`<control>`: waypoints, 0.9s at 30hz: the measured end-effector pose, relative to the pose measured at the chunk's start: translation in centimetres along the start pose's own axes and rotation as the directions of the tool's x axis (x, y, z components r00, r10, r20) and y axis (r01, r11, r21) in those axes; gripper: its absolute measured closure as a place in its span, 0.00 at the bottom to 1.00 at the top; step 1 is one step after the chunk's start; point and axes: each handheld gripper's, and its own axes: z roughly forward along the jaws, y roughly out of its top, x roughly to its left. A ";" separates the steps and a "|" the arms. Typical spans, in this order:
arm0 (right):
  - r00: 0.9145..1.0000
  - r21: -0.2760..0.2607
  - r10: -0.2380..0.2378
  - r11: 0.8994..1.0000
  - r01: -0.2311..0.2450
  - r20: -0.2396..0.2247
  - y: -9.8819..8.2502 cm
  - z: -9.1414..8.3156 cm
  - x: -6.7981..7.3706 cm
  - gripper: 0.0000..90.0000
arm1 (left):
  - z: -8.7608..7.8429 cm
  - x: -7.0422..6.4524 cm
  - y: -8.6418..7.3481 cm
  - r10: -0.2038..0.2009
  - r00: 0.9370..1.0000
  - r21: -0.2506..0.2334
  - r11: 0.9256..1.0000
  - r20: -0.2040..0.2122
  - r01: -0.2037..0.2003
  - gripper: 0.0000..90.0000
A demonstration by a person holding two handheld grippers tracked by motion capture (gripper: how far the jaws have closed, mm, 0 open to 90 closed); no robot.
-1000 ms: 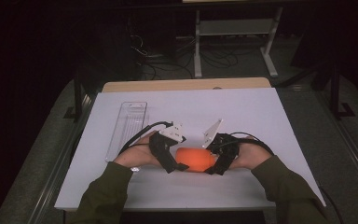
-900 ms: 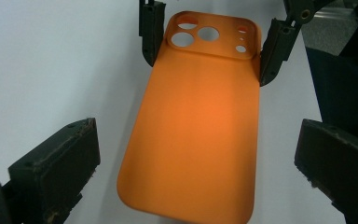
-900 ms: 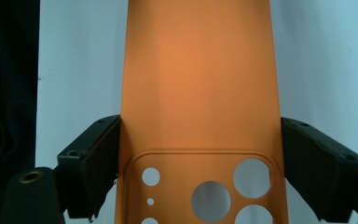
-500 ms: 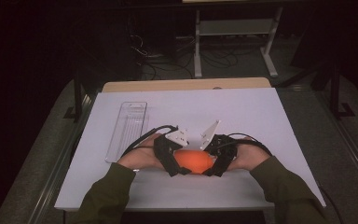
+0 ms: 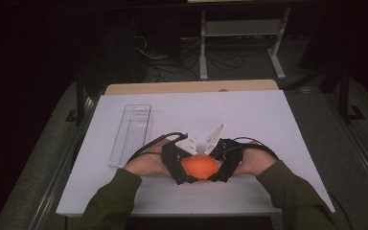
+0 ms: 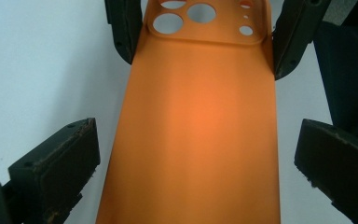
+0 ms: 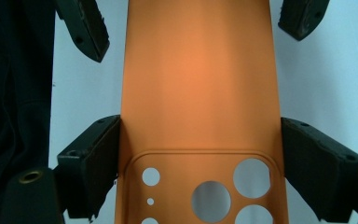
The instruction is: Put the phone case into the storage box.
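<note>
An orange phone case (image 5: 199, 167) lies flat on the white board (image 5: 258, 120) near its front edge, camera holes toward my right hand. In the right gripper view my right gripper (image 7: 200, 126) is shut on the phone case (image 7: 200, 70), both pads pressed to its long edges beside the holes. In the left gripper view my left gripper (image 6: 198, 135) is open around the other end of the phone case (image 6: 196, 121), with a strip of white showing on each side. From above, the left gripper (image 5: 183, 173) and the right gripper (image 5: 219, 171) face each other across the case.
A clear plastic tray (image 5: 132, 134) lies lengthwise on the board's left part, just beyond my left hand. A wooden tabletop edge (image 5: 191, 87) shows behind the board. Dark floor, cables and a metal stand lie farther back.
My left gripper has edged to the right, so its jaws now flank the case's end. The right gripper and the case have stayed put.
</note>
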 end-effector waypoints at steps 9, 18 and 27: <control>1.000 -0.008 -0.010 1.000 0.010 0.002 0.0 -0.1 0.0 0.17 | 0.6 -0.1 -0.1 0.004 1.000 0.036 0.999 0.007 -0.004 0.00; 1.000 -0.006 -0.007 1.000 0.007 0.003 0.1 -0.2 0.2 0.17 | 0.7 -0.1 -0.1 -0.012 1.000 0.036 0.999 0.014 0.011 0.00; 1.000 -0.011 -0.012 1.000 0.012 0.005 0.2 -0.3 0.2 0.17 | 0.8 0.0 -0.1 0.009 1.000 0.057 0.998 0.009 -0.009 0.00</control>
